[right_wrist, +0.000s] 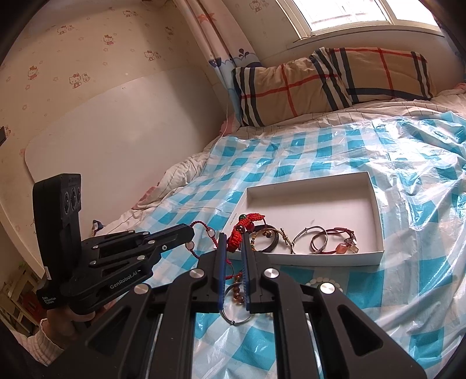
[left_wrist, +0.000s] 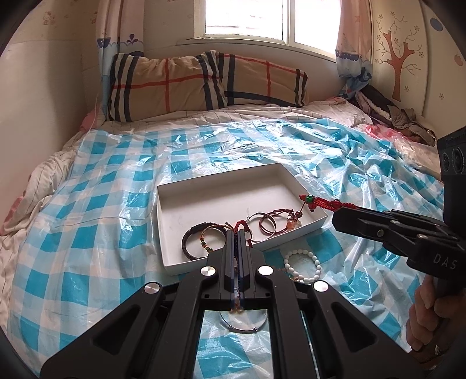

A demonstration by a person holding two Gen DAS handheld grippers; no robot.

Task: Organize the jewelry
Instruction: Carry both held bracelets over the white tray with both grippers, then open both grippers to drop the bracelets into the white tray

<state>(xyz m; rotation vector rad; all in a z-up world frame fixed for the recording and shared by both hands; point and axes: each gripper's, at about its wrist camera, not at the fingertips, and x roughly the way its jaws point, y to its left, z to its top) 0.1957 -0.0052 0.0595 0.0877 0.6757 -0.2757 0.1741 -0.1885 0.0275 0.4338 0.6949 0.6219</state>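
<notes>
I had several bangles in the white box (left_wrist: pixel 174 263) (near end), both grippers pinched on red cords, white bead bracelet (left_wrist: pixel 303 263) left at 5 o'clock.

A box (left_wrist: pixel 233 189) is set on a plastic sheet (left_wrist: pixel 87 210) that is spread over the bed (left_wrist: pixel 262 112), with pillows (left_wrist: pixel 204 78) behind it under the window (left_wrist: pixel 271 20). Bangles (left_wrist: pixel 266 224) and bracelets (left_wrist: pixel 204 239) are laid in the near part of the box. A bead bracelet (left_wrist: pixel 303 265) and a thin bangle (left_wrist: pixel 243 325) are left on the sheet in front of the box.
</notes>
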